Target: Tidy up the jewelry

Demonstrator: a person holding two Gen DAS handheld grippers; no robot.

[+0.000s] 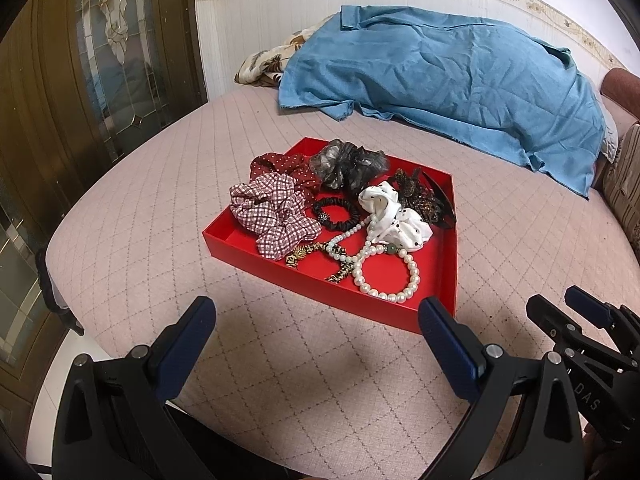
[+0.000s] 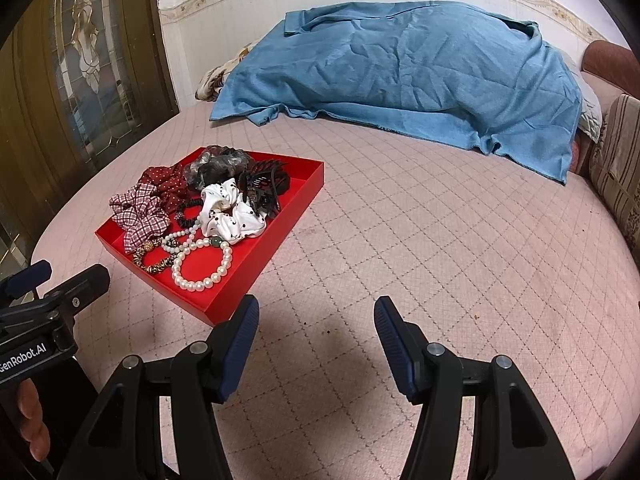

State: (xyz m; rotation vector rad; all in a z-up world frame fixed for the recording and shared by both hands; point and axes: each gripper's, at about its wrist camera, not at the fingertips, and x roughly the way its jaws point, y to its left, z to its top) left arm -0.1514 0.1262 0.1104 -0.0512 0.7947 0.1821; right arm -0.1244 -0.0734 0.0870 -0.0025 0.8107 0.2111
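Two empty claws hung over the bed, short of a red tray of jewelry and hair ties.

Nearest me, the left claw (image 1: 316, 324) gaped wide with nothing in it, facing the tray (image 1: 248, 250) as if choosing among the pieces; the right claw (image 2: 316, 322) stood just as open and empty over bare quilt off the tray's right corner. Everything lay heaped in that one tray on the bed (image 2: 440, 260), either gathered there or waiting to be sorted; I couldn't tell which. At the near edge lay one pearl bracelet (image 1: 386, 276), one pale bead strand (image 1: 352, 236) and one leopard-print band (image 1: 316, 258). Behind them I counted four big scrunchies, checked (image 1: 272, 216), dotted red (image 1: 280, 166), grey (image 1: 348, 164) and white (image 1: 394, 216), one thin black tie (image 1: 336, 212), and dark clips (image 1: 430, 198), number unclear. Farthest off, a blue cloth (image 2: 400, 80) draped a mound by the wall.
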